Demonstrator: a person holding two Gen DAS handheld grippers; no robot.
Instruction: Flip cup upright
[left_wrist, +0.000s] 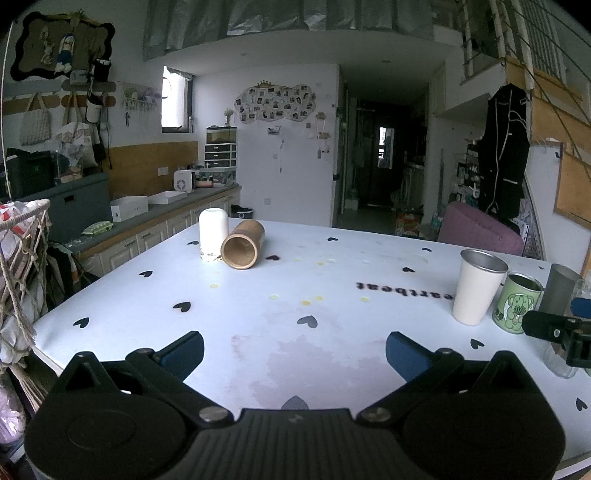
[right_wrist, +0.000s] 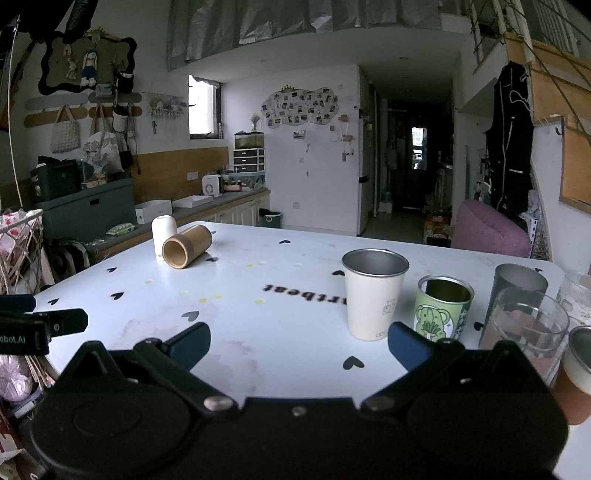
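A brown bamboo cup (left_wrist: 242, 245) lies on its side at the far left of the white table (left_wrist: 258, 332), its mouth facing me. A white cup (left_wrist: 213, 234) stands upside down right beside it, touching or nearly so. Both show in the right wrist view too, the bamboo cup (right_wrist: 186, 246) and the white cup (right_wrist: 163, 232). My left gripper (left_wrist: 294, 352) is open and empty, near the table's front edge, well short of the cups. My right gripper (right_wrist: 299, 349) is open and empty, low over the table, just in front of the upright cups.
At the right stand upright a white metal-lined cup (right_wrist: 373, 295), a green cartoon can (right_wrist: 441, 308), a grey steel tumbler (right_wrist: 517, 291), a clear glass (right_wrist: 526, 328) and a brown cup (right_wrist: 576, 373). A rope basket (left_wrist: 22, 258) hangs at the left edge.
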